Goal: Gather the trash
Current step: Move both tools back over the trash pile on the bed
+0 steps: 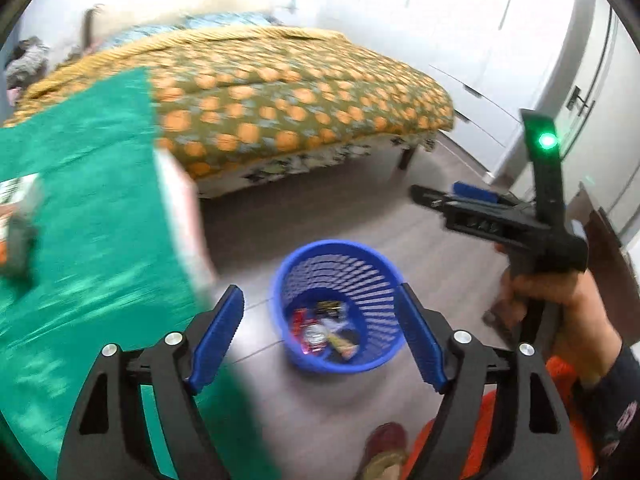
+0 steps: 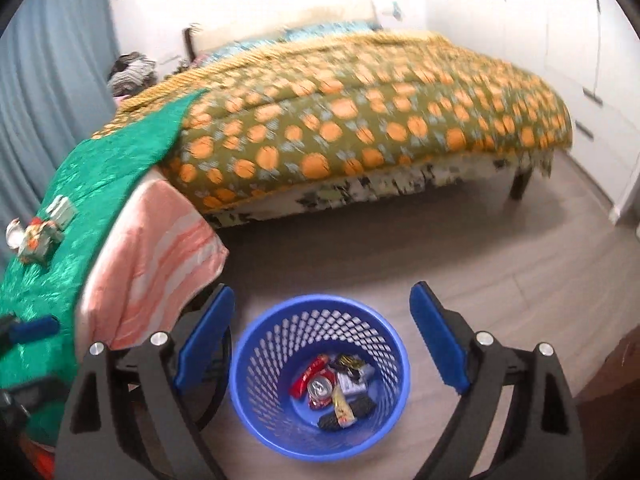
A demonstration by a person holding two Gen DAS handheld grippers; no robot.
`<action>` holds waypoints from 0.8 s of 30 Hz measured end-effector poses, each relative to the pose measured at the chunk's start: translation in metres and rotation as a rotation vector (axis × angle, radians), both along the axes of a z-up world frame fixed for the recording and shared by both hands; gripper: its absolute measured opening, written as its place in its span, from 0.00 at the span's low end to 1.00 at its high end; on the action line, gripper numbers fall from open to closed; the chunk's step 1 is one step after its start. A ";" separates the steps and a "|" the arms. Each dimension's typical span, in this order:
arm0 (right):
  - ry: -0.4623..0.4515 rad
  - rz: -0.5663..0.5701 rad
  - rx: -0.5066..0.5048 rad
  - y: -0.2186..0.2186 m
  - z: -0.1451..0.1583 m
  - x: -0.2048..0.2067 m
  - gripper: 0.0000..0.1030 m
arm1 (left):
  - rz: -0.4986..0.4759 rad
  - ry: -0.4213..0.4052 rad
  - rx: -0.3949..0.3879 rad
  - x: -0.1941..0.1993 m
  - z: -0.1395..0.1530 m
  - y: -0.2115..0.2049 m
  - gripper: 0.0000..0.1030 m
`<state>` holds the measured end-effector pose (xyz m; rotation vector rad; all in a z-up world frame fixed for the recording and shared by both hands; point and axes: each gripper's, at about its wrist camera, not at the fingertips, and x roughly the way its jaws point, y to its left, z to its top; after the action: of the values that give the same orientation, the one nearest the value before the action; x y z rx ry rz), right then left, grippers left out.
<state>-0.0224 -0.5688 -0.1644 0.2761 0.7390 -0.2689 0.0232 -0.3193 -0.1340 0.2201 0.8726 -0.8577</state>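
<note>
Both views ride on the hand-held grippers and look forward and steeply down along their jaws. The left wrist view sits above the edge of the green-covered surface (image 1: 92, 184), with the blue basket (image 1: 340, 256) on the floor a little ahead and the right gripper (image 1: 456, 200) off to its right. The right wrist view hangs nearer, almost over the basket (image 2: 320, 312). Both share the basket, the green surface (image 2: 100, 176), the floor and the bed (image 2: 360, 112) behind.
</note>
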 end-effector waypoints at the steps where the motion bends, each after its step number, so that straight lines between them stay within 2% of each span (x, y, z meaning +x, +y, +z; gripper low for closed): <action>1: -0.012 0.022 -0.022 0.012 0.005 0.001 0.85 | 0.016 -0.010 0.004 0.001 0.002 0.012 0.77; 7: -0.032 0.162 -0.083 0.088 0.028 0.016 0.85 | 0.171 -0.073 0.064 0.018 0.005 0.116 0.82; 10: -0.035 0.263 -0.065 0.144 0.032 0.028 0.85 | 0.247 -0.085 0.099 0.033 0.000 0.162 0.84; 16: 0.013 0.467 -0.053 0.259 0.029 0.073 0.85 | 0.384 -0.072 0.157 0.068 -0.011 0.247 0.84; 20: 0.042 0.544 -0.061 0.312 0.021 0.106 0.85 | 0.445 -0.069 0.163 0.087 -0.012 0.283 0.85; 24: 0.089 0.578 -0.073 0.343 0.004 0.123 0.85 | 0.487 -0.052 0.156 0.115 -0.014 0.304 0.85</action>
<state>0.1009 -0.2259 -0.1604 -0.0265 0.8629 0.2415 0.1386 -0.0152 -0.1476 0.1552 0.8945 -0.3301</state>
